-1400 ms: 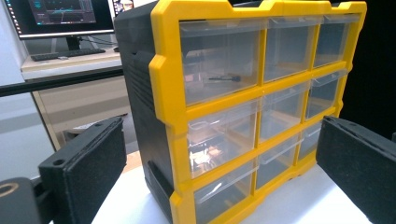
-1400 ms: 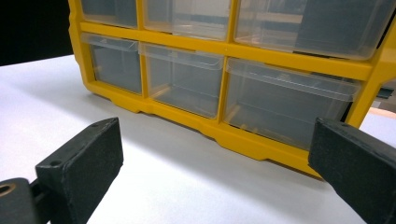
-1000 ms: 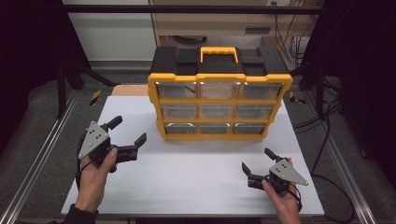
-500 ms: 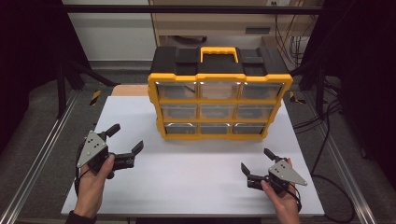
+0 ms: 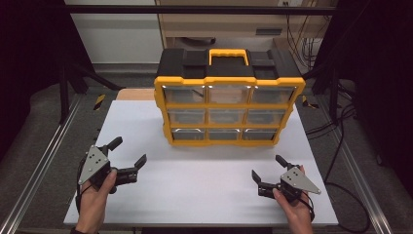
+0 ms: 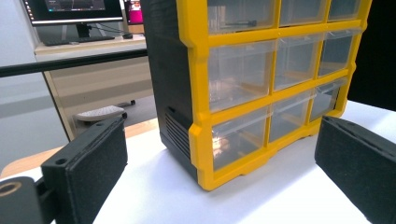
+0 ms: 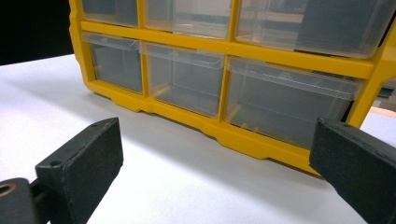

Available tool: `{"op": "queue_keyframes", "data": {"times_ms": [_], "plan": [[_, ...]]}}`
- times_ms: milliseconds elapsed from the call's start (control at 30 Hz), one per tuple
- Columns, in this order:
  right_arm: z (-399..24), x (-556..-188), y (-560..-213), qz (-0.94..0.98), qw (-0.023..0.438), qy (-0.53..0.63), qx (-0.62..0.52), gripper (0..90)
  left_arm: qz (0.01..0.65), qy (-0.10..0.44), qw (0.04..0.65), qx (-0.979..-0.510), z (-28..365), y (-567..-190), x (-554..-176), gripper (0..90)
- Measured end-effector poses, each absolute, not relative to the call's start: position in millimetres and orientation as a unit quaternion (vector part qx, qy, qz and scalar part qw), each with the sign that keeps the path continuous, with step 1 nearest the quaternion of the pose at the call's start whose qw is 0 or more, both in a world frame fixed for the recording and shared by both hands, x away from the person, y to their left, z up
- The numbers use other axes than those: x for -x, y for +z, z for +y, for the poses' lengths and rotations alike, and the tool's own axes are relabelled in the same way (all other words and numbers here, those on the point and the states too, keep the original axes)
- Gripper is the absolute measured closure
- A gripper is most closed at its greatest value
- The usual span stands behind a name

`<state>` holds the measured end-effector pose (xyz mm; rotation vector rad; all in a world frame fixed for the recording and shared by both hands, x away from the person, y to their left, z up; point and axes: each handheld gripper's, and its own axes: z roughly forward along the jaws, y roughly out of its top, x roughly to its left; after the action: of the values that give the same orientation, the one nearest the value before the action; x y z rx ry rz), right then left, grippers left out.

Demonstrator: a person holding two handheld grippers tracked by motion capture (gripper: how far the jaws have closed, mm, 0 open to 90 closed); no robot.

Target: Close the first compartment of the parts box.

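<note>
The yellow-and-black drawer organizer (image 5: 229, 109) stands upright at the back centre of the white bench (image 5: 195, 195), all nine clear drawers apparently closed. The left gripper (image 5: 127, 157) and right gripper (image 5: 268, 169) sit near the front corners, fingers wide apart and empty. No drawer is yet selected; a good approach likely keeps the fingers level and aligned with one drawer's lip.

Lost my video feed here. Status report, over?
Left gripper and right gripper both open, empty, low over the white table. Drawer cabinet upright ahead, all drawers shut. Nothing between grippers and cabinet.
</note>
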<state>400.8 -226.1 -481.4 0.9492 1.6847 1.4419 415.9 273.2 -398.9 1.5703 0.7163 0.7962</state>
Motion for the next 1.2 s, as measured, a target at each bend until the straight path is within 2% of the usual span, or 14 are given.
{"op": "queue_keyframes", "data": {"times_ms": [600,1200], "plan": [[-226,-401,-481,0.653,0.358,0.557,-0.368,3.0,0.311,0.339,0.576,-0.675,286,-412,-409,1.8],[-226,-400,-480,0.65,0.355,0.561,-0.369,3.0,0.302,0.324,0.576,-0.687,282,-427,-409,1.8]]}}
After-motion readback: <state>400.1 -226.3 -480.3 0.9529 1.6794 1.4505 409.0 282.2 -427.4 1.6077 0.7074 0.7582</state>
